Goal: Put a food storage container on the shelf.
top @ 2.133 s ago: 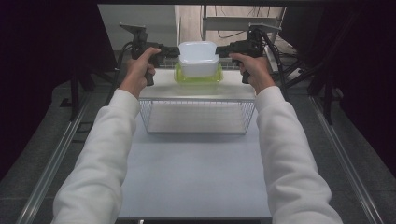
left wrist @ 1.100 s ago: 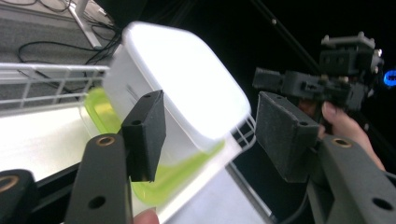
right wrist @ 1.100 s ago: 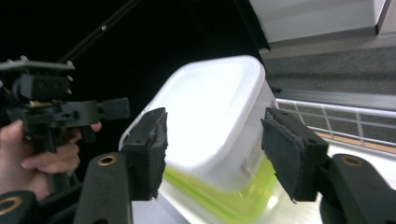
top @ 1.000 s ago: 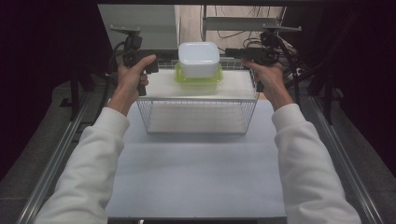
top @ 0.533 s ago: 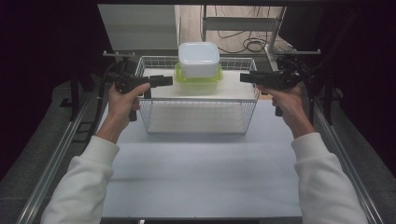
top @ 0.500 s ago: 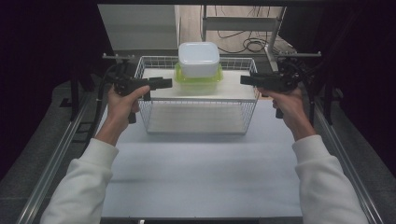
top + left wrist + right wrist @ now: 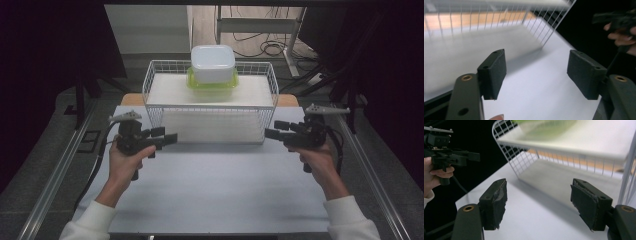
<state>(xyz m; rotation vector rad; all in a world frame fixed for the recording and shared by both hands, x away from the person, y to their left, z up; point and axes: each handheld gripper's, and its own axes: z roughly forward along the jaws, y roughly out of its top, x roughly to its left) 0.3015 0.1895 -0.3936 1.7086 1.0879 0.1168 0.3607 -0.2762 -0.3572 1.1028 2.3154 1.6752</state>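
Note:
A white tub on a lime-green base (image 7: 212,67) stands at the back middle of a white board (image 7: 210,92) that lies across the top of a white wire basket (image 7: 210,125). My left gripper (image 7: 170,136) hovers by the basket's front left corner and points right. Its jaws have just been opening and stand open with nothing between them (image 7: 536,65). My right gripper (image 7: 271,133) is level with it at the front right corner, pointing left. Its jaws have also just been opening and are open and empty (image 7: 539,195). The green base (image 7: 549,127) shows blurred.
The basket stands at the far end of a white tabletop (image 7: 215,190) with bare surface in front. Metal rails (image 7: 55,175) run along both sides. Cables (image 7: 260,47) and a desk frame lie on the floor behind. The opposite hand and gripper (image 7: 449,155) show across the table.
Both hands have drawn back from the tub's sides, toward me and downward, to the basket's front corners. Both pairs of jaws have spread. The tub stays on the board.

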